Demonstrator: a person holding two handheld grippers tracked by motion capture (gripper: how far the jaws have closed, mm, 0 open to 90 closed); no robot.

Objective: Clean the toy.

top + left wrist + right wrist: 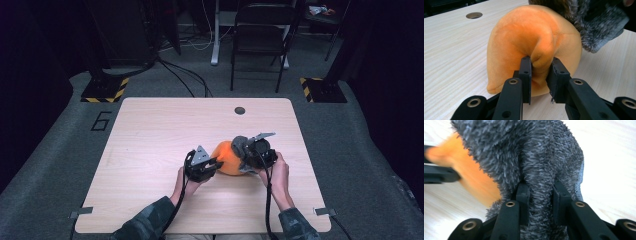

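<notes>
An orange plush toy (227,157) lies near the middle of the wooden table (150,145). A grey furry piece (240,145) sits at the toy's right side. My left gripper (212,165) is shut on a fold of the orange plush (534,47), pinched between its two jaws (539,75). My right gripper (248,154) is shut on the grey furry fabric (534,152), which bunches between its jaws (540,200). In the right gripper view the orange plush (474,177) shows at left behind the grey fur. The grey fur (586,22) appears at top right in the left gripper view.
A round cable hole (240,110) sits near the table's far edge. Beyond the table stand a dark folding chair (260,40) and posts with yellow-black striped bases (105,90). A floor mark "6" (101,120) lies left of the table.
</notes>
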